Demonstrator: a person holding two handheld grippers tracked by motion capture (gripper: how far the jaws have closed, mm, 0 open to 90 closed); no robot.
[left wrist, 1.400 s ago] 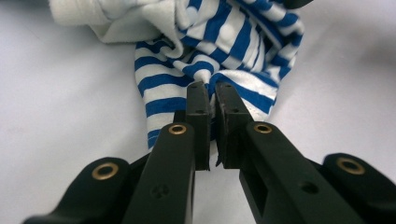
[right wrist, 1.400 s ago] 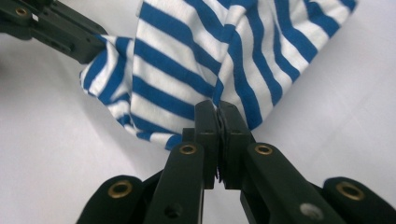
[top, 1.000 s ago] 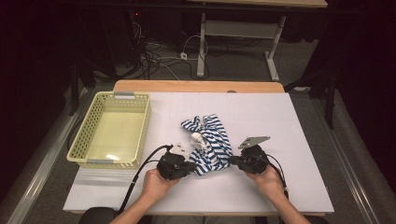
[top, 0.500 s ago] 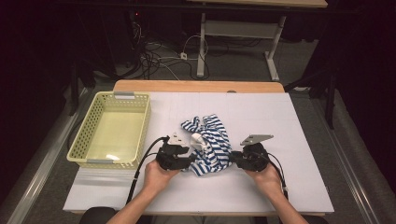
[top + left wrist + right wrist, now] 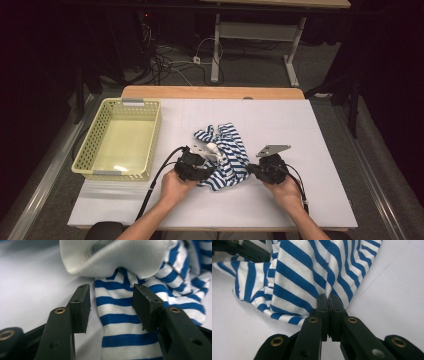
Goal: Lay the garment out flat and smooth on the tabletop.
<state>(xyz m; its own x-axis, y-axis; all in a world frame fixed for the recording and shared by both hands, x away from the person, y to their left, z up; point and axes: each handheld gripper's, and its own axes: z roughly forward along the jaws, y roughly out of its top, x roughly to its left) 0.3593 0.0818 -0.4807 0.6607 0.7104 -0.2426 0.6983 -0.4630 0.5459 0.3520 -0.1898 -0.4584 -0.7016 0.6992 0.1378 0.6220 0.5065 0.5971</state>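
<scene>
striped shirt (image 5: pixel 226 157): soft knit cloth | basket (image 5: pixel 150 135): glossy plastic | table (image 5: pixel 300 130): matt white

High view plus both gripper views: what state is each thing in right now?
Striped garment: crumpled in a heap on the table, not in the basket.
Left tongs: open, jaws have just been opening, striped cloth lying between them, pads not pressing it.
Right tongs: shut on the garment's edge.
Yellow basket: upright at the table's left, nothing in it.
White table: bears the garment and the basket.
</scene>
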